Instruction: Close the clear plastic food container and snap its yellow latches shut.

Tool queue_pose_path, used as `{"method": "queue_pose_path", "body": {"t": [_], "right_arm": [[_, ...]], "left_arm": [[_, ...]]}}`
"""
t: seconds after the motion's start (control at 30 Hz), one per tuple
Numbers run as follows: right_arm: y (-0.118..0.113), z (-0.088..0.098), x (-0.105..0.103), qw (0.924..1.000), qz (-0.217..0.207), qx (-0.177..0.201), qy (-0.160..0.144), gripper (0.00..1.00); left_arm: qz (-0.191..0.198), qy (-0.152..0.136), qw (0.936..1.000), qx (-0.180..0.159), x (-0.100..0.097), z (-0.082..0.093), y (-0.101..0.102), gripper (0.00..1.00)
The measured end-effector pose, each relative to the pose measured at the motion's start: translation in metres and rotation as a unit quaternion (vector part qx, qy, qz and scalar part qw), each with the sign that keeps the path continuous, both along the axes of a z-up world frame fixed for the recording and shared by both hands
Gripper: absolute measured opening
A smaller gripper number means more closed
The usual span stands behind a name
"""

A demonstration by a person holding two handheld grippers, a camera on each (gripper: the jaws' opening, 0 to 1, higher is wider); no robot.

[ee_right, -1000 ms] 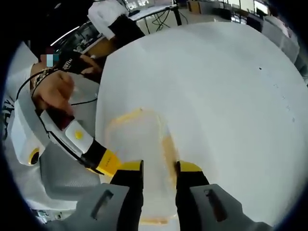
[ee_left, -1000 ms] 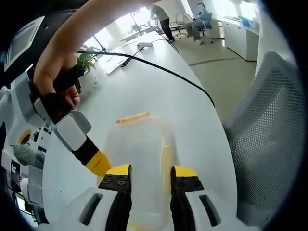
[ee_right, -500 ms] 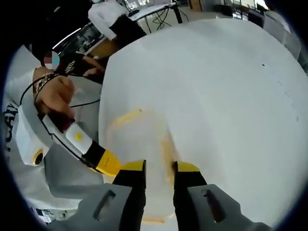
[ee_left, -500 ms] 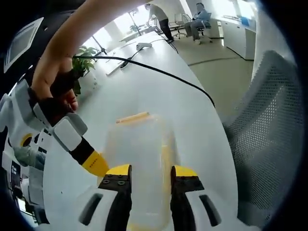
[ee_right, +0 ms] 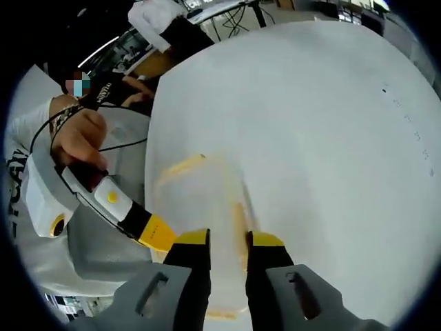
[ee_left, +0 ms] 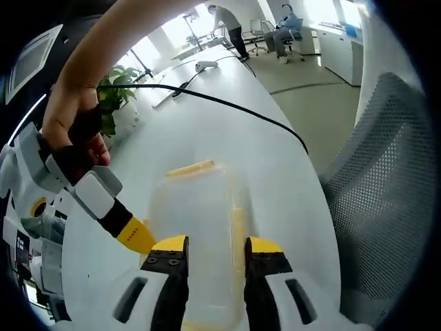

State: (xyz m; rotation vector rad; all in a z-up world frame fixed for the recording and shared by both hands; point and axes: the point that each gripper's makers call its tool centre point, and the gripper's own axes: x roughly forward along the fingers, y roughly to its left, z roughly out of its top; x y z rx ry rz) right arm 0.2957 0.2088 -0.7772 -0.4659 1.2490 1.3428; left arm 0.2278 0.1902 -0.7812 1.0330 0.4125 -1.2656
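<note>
The clear plastic food container lies on the white table, lid on top, its long axis running from the bottom of the left gripper view up toward the centre. One yellow latch sits across its far short end; another yellow strip runs along its right long side.

The left gripper stands at the container's near end — jaws apart by a narrow gap, with the lid showing between the yellow tips. The right gripper enters this view from the left, its yellow tip just beside the container's left long side; a hand holds it.

In the right gripper view the container lies the same way, lengthwise up the frame. The right gripper has its jaws slightly apart over the near end; contact cannot be told. A black cable crosses the table beyond, and a mesh chair stands at right.
</note>
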Motion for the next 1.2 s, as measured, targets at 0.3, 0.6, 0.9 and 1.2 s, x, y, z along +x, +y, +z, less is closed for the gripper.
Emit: {"method": "queue_pose_path", "body": {"t": [0.3,0.6,0.9,1.2], "right_arm": [[0.006,-0.001,0.003,0.9999,-0.009,0.011,0.0,0.16],[0.011,-0.001,0.002,1.0,0.0,0.008,-0.006,0.17],[0.012,0.0,-0.001,0.9995,0.011,0.017,-0.026,0.18],[0.013,0.001,0.004,0.9988,0.011,0.028,-0.04,0.18]], "left_arm": [[-0.001,-0.004,1.0,0.001,-0.002,0.0,-0.001,0.25],[0.001,-0.003,1.0,0.0,0.0,0.002,0.0,0.26],[0.012,0.015,0.9997,-0.011,0.0,0.005,-0.001,0.27],[0.016,0.029,0.9991,-0.027,0.001,0.008,-0.003,0.27]]}}
